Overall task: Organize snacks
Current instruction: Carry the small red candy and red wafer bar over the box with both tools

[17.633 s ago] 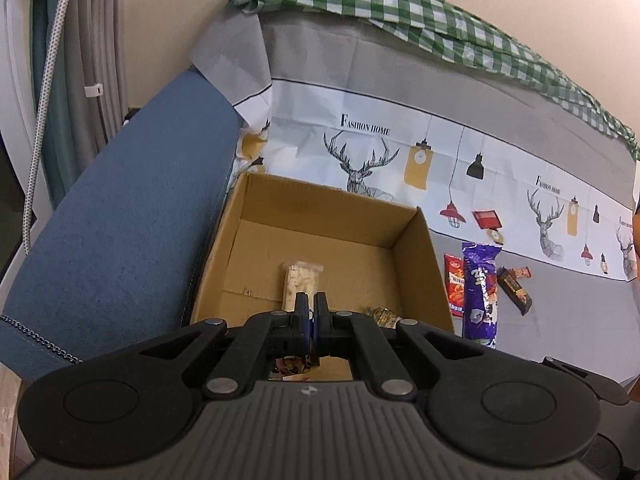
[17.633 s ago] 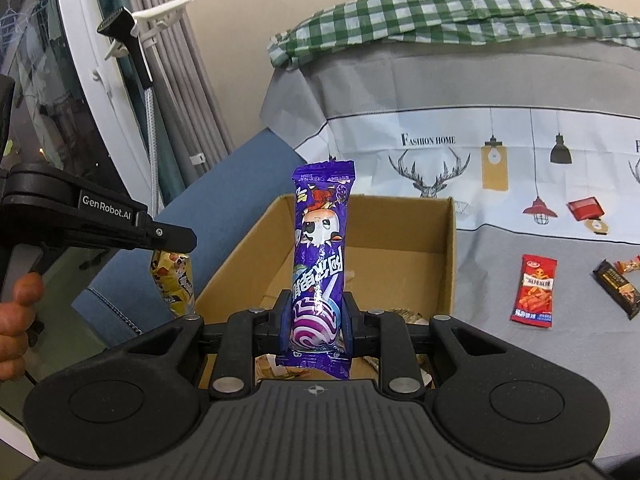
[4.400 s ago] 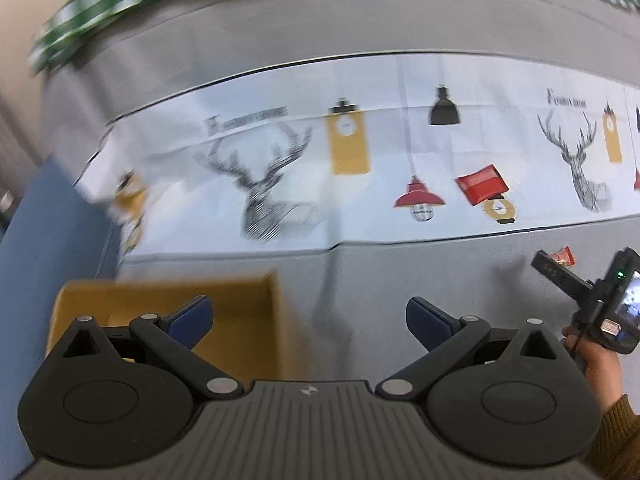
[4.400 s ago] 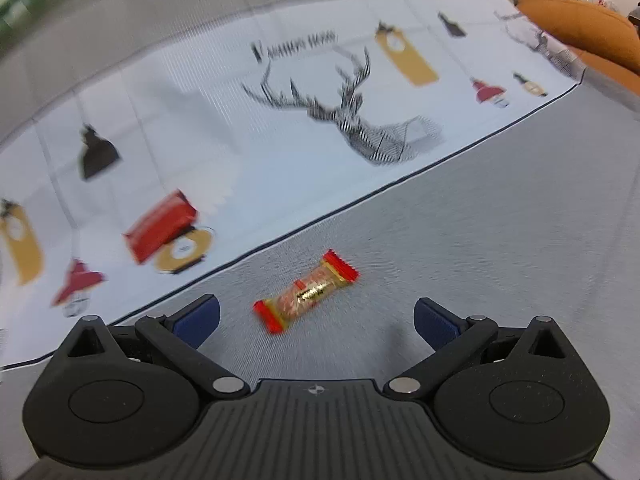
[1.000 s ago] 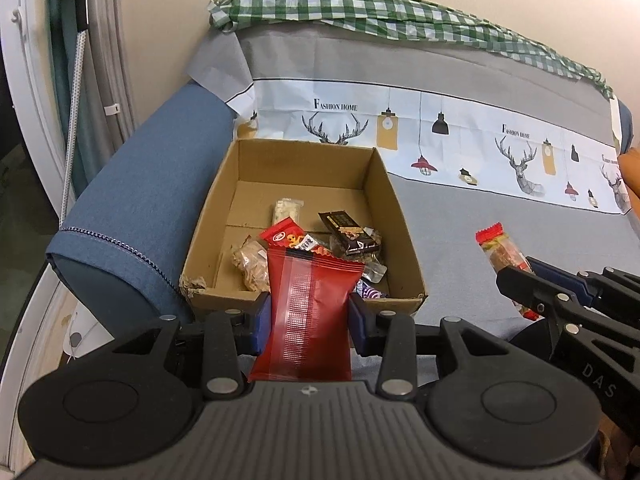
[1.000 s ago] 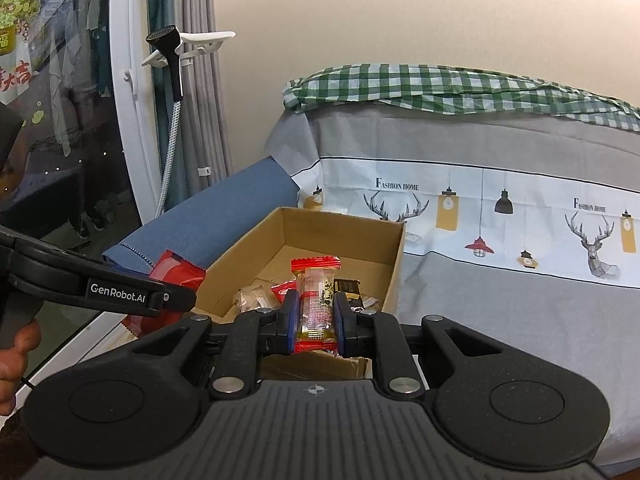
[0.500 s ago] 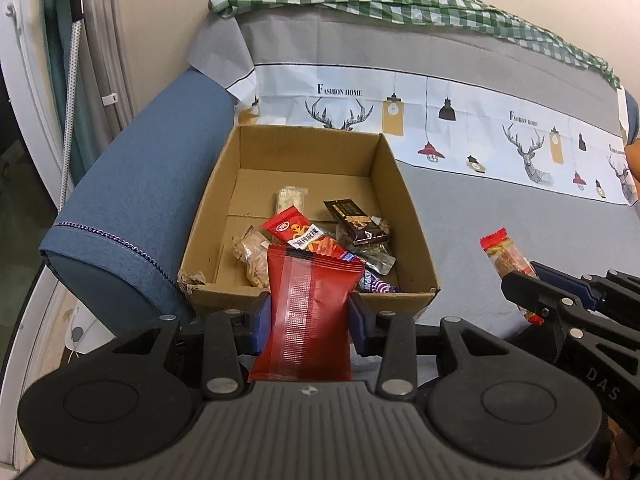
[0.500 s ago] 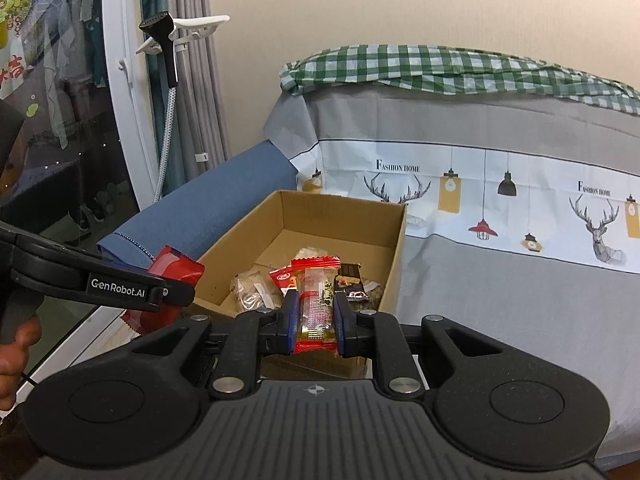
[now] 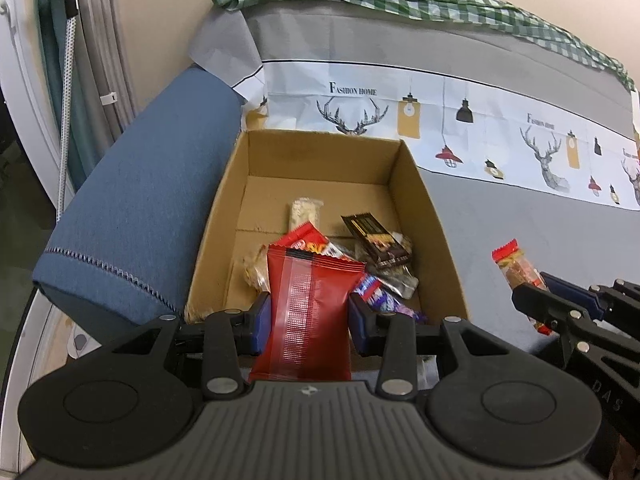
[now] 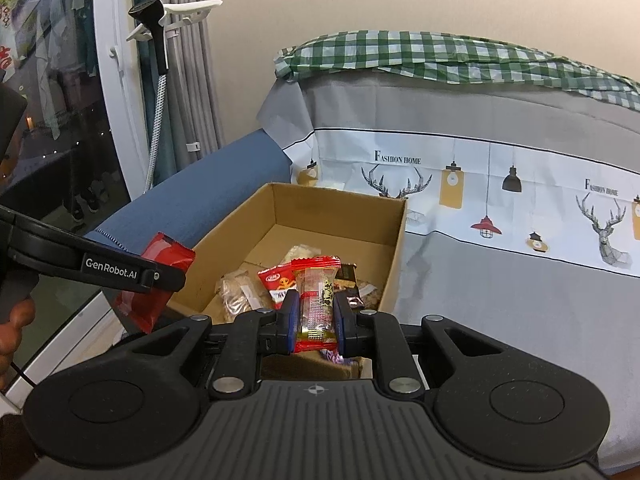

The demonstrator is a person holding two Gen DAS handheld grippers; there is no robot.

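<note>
Left gripper [image 9: 310,316] is clamped on a flat red packet [image 9: 310,312], held upright over the near edge of the cardboard box [image 9: 436,240]. Right gripper [image 10: 316,318] is clamped on a small red-ended candy bar [image 10: 317,300], beside the box's near right corner. Box sits on a grey sofa cover [image 9: 520,216] and holds several wrapped snacks [image 9: 376,236].

Left gripper [image 9: 310,316] jaws clamped, tilted down; right gripper [image 10: 316,316] jaws clamped.

The left black plastic two-finger gripper [image 9: 310,316] has blue pads and silver screws. The matching right gripper [image 10: 317,316] looks alike. White "GenRobot.AI" lettering marks the left one's side.
</note>
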